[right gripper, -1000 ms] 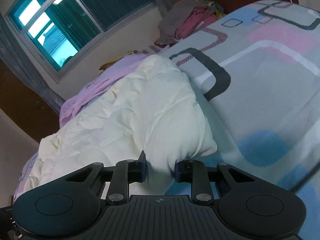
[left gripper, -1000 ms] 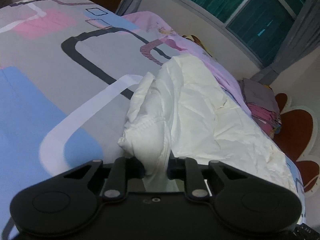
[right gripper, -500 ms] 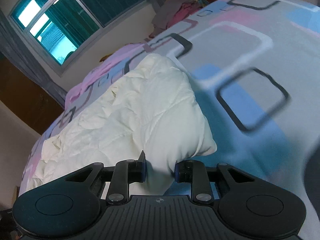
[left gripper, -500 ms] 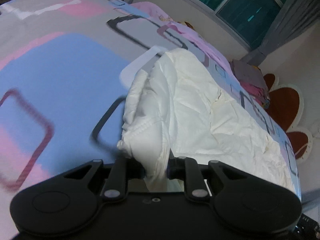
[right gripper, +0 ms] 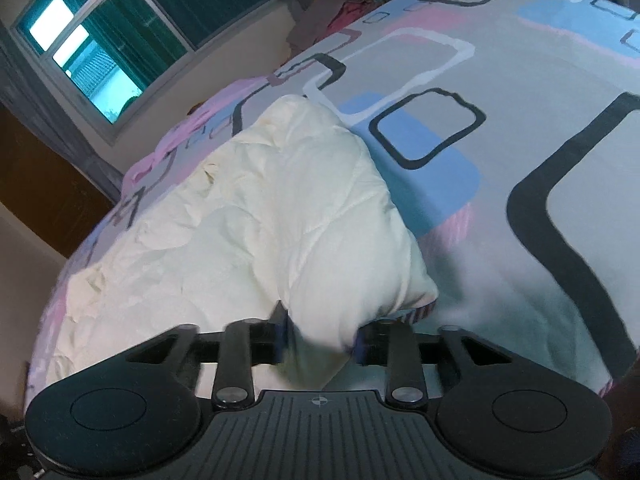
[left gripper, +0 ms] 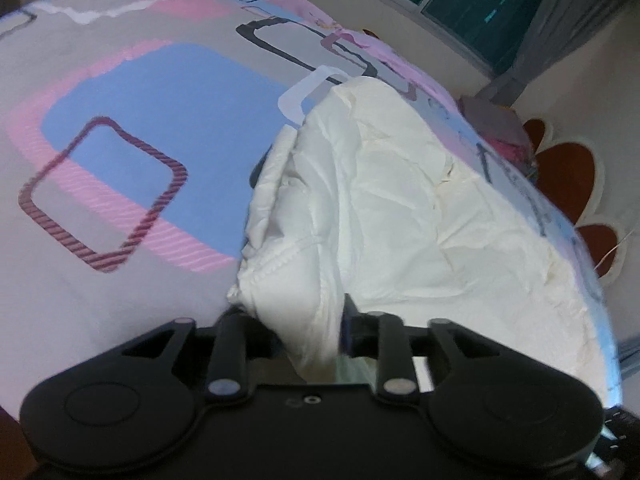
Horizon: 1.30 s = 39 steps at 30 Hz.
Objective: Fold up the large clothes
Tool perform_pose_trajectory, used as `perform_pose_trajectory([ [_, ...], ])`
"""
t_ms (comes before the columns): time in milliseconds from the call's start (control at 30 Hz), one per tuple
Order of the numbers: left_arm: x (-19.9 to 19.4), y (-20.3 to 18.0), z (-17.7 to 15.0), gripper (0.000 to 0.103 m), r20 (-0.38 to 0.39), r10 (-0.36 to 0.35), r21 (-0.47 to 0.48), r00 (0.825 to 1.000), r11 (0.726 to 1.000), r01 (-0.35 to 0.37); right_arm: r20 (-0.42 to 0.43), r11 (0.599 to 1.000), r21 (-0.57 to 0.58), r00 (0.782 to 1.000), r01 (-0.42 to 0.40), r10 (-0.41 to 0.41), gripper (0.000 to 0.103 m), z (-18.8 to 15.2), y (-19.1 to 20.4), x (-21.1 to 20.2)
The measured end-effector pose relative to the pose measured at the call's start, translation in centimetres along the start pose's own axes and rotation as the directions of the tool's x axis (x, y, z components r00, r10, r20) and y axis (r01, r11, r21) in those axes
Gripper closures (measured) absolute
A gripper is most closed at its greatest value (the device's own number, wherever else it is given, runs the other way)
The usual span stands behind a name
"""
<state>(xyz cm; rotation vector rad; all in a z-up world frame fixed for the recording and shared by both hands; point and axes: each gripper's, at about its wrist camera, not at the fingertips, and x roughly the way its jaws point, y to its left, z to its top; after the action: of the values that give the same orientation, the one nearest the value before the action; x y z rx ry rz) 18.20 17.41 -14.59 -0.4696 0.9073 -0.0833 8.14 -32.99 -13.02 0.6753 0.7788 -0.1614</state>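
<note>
Cream padded garment lies spread along one side of a bed, a bunched corner between the fingers of each hand-held gripper.

Left gripper and right gripper both have their jaws opening, the cream cloth sitting in the gap; whether the pads press it at this instant cannot be told. The bedsheet is grey, printed with blue and pink blocks and dark, white and maroon rounded squares, and it is mostly bare beside the garment. Beyond the far end of the bed a pile of pink and grey clothes sits near a cream wall. A window with teal glass and grey curtains fills the wall behind, and a red-brown flower-shaped decoration shows near the bed's end.
</note>
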Motion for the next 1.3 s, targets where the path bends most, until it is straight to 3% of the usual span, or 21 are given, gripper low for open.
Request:
perform_pose_trajectory([
  [33,-0.2,0.0,0.0,0.063,0.003,0.016,0.001,1.0,1.0,-0.016,0.009,1.0,-0.012,1.0,0.01,-0.01,0.06,0.2,0.1,-0.2],
  [100,-0.9,0.0,-0.1,0.031,0.024,0.081,0.001,0.996,0.997,-0.081,0.028,0.999,-0.023,0.999,0.025,-0.024,0.056,0.0,0.1,-1.0],
  [267,-3.5,0.6,0.5,0.031,0.154,0.176,0.033,0.972,0.982,-0.184,0.098,0.994,-0.044,0.991,0.096,-0.091,0.043,0.0,-0.2,-3.0],
  [367,-4.7,0.3,1.2,0.031,0.204,0.167,0.058,0.965,0.982,-0.182,0.194,0.983,-0.08,0.969,0.168,-0.15,0.042,0.2,0.3,-4.7],
  [500,-4.1,-2.2,1.8,0.031,0.225,0.101,0.137,0.969,0.981,-0.134,0.26,0.972,-0.185,0.961,0.143,-0.092,0.042,1.0,3.2,-5.0],
  [600,-2.3,-4.7,1.9,0.031,0.204,0.041,0.189,0.978,0.979,-0.081,0.247,0.957,-0.279,0.969,0.086,-0.015,0.043,0.9,6.7,-3.2],
  [733,1.1,-7.1,1.9,0.032,0.184,0.025,0.236,0.983,0.969,-0.069,0.196,0.918,-0.396,0.978,0.015,0.069,0.043,-0.2,11.6,0.7],
  [933,5.3,-7.7,1.1,0.032,0.187,0.092,0.275,0.978,0.951,-0.142,0.141,0.873,-0.486,0.981,-0.047,0.131,0.043,-1.0,17.0,7.8],
  [1033,5.9,-7.3,0.5,0.03,0.191,0.105,0.293,0.976,0.943,-0.159,0.116,0.852,-0.523,0.987,-0.036,0.113,0.043,-1.6,18.3,11.6],
  [1133,6.3,-6.9,0.2,0.029,0.186,0.116,0.289,0.976,0.942,-0.167,0.074,0.827,-0.563,0.997,0.011,0.036,0.043,-2.3,17.8,15.4],
  [1300,7.2,-6.7,0.5,0.029,0.17,0.13,0.276,0.977,0.945,-0.174,0.069,0.804,-0.593,0.998,0.05,-0.011,0.042,-2.8,17.4,18.6],
])
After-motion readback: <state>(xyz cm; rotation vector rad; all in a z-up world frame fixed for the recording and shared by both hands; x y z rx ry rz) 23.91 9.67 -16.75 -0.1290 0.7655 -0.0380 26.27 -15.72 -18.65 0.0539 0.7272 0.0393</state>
